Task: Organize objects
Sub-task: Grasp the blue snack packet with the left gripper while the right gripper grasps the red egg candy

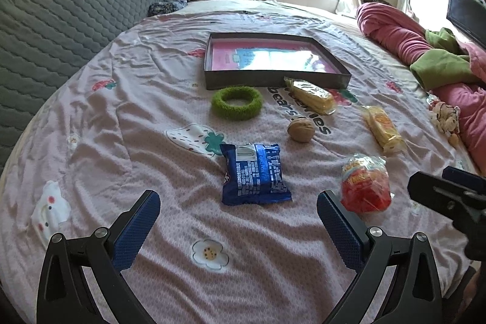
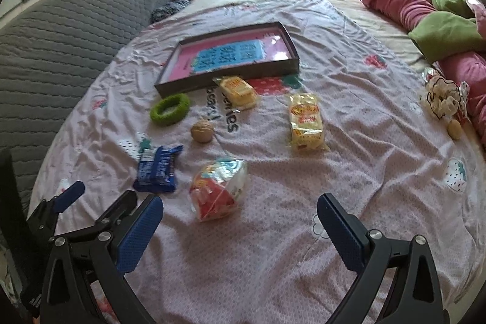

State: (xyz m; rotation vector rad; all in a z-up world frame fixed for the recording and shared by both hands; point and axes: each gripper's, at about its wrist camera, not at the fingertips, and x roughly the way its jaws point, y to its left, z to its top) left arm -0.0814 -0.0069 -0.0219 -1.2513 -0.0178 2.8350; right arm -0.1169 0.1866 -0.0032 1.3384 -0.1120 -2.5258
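I am holding my left gripper (image 1: 238, 210) and right gripper (image 2: 240, 211), jaws spread and empty, above the bed (image 1: 152, 99), facing 6 scattered items and a tray (image 1: 273, 81).

The left gripper (image 1: 238, 207) hangs over the pink bed sheet (image 1: 121, 117) with its two blue fingers (image 1: 136, 230) spread wide, and a blue snack pack (image 1: 253, 173) lies flat just in front of them. Farther off sit a walnut (image 1: 301, 129), a fuzzy green ring (image 1: 237, 103), two yellow snack packs (image 1: 311, 96) (image 1: 383, 128), a red and clear bag (image 1: 366, 185), and a dark flat box (image 1: 273, 63), open on top with a pink floor. At the right edge a black and blue thing pokes in, maybe the other gripper (image 1: 449, 196).
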